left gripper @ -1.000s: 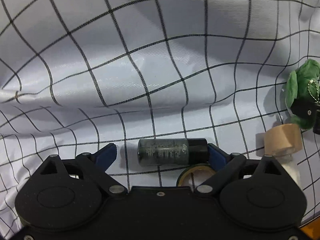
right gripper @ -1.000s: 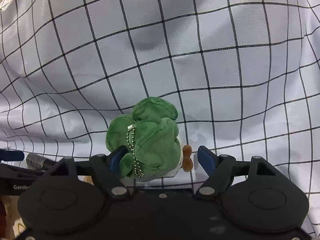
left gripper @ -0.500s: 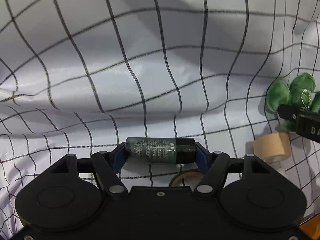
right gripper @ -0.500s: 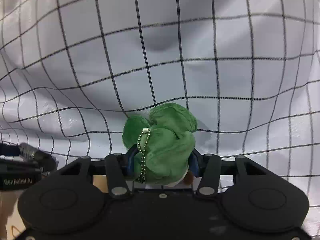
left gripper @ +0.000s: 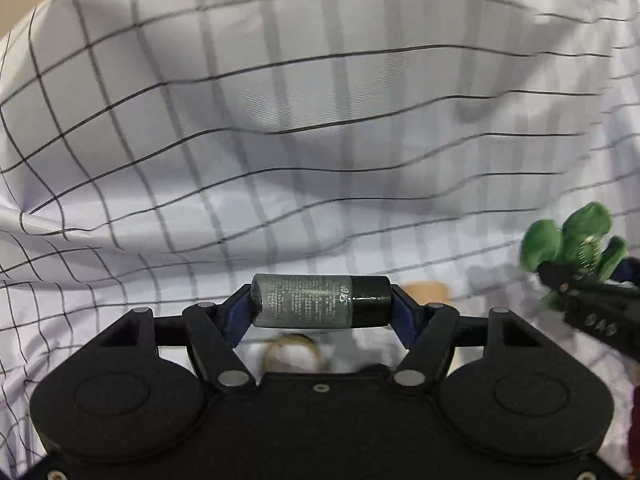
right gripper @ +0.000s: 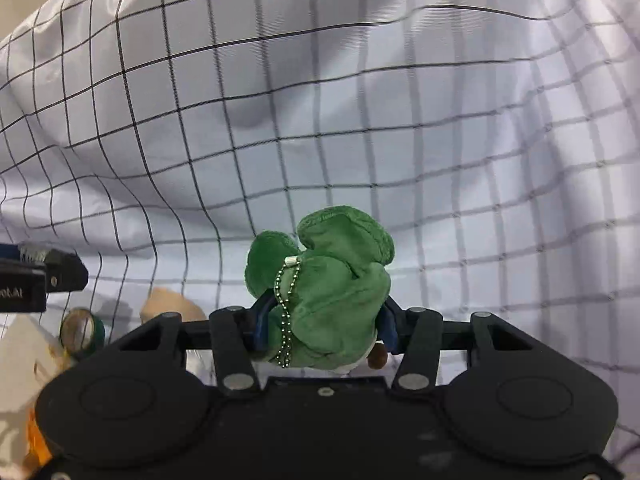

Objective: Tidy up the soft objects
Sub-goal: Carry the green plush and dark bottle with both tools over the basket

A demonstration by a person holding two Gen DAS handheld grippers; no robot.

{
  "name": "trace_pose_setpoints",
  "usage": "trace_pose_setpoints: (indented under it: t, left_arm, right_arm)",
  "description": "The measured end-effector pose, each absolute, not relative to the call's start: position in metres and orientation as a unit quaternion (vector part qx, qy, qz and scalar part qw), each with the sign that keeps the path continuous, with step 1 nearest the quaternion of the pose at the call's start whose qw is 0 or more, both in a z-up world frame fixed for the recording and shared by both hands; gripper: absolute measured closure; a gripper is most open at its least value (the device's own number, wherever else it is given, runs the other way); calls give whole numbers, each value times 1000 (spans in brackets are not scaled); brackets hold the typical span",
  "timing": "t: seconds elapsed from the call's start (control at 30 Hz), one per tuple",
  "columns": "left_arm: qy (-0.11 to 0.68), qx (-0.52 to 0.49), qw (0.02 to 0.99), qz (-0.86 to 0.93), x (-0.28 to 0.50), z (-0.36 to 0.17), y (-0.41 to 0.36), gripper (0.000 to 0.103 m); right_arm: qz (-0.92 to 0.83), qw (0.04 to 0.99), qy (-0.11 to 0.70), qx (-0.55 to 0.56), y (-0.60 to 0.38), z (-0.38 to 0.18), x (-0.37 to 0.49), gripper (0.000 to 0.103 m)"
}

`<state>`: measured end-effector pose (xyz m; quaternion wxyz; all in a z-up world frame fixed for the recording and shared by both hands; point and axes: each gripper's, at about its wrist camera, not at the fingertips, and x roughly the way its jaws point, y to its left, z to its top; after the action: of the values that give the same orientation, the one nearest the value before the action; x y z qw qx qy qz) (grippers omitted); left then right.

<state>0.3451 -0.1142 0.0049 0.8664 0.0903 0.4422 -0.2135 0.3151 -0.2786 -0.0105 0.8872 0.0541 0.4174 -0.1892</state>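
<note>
The left gripper [left gripper: 321, 306] is clamped on a dark bottle [left gripper: 320, 301], which lies crosswise between the blue pads, one pad on its base and the other on its black cap; its jaws closed in on the bottle within the last second and have held that width since. The bottle is lifted off the checked cloth [left gripper: 280, 120], and its printed label faces the camera. Below it, blurred, lie a tape ring [left gripper: 292, 354] and, just to the right, a tan roll [left gripper: 425, 292]. The right gripper [right gripper: 322, 320] is squeezed tight on a green plush [right gripper: 324, 288], its pads sunk into the toy's sides after the same quick closing, with a ball chain [right gripper: 286, 312] hanging down the plush's left side. The plush is held up clear of the cloth. In the left wrist view the plush shows at the far right edge, well apart from the bottle. In the right wrist view the tape ring and tan roll lie at lower left, near the left gripper's tip.
</note>
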Motion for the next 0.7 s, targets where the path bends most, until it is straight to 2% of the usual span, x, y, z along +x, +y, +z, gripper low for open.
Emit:
trace_pose_setpoints:
  t: [0.4,0.7]
  left_arm:
    - [437,83,838,-316,252,32,-183,38]
    - [452,89,813,-356,174,40,-188,38]
  right_arm:
    - [-220,881,419,23,-280,16,174,53]
    - [-196,884,423,24,-256,26,84,52]
